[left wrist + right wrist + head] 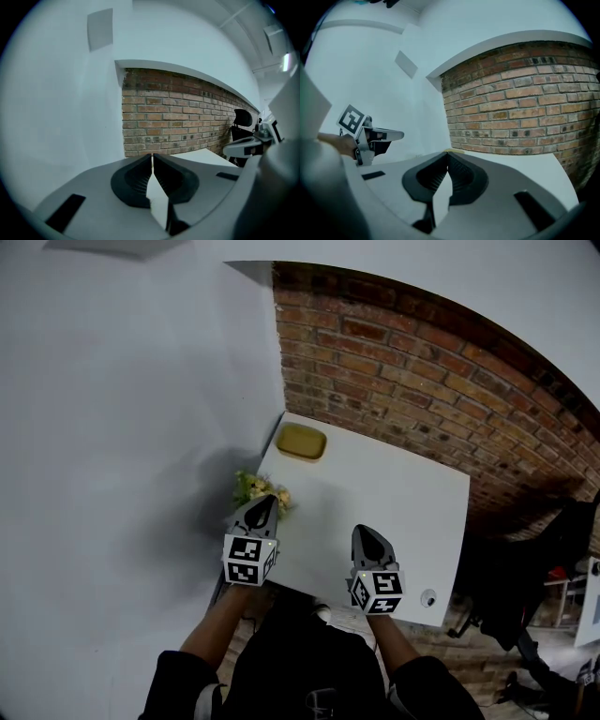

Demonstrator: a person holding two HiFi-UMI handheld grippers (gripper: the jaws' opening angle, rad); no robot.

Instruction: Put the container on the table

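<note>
Left gripper (152, 157) jaws pressed together, nothing between, aimed at brick wall (178, 117). White table (208, 157) below wall. Black office chair (241, 123) at wall's right end, right gripper (229, 150) beneath.

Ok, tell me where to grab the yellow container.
Take the container by its near rim, probably from above on the person's side. It lies flat and open-topped in the table's far left corner, with walls close behind and to the left, so one jaw can go inside and one outside.

White table (394, 493), yellow container (301, 442) at corner
</note>
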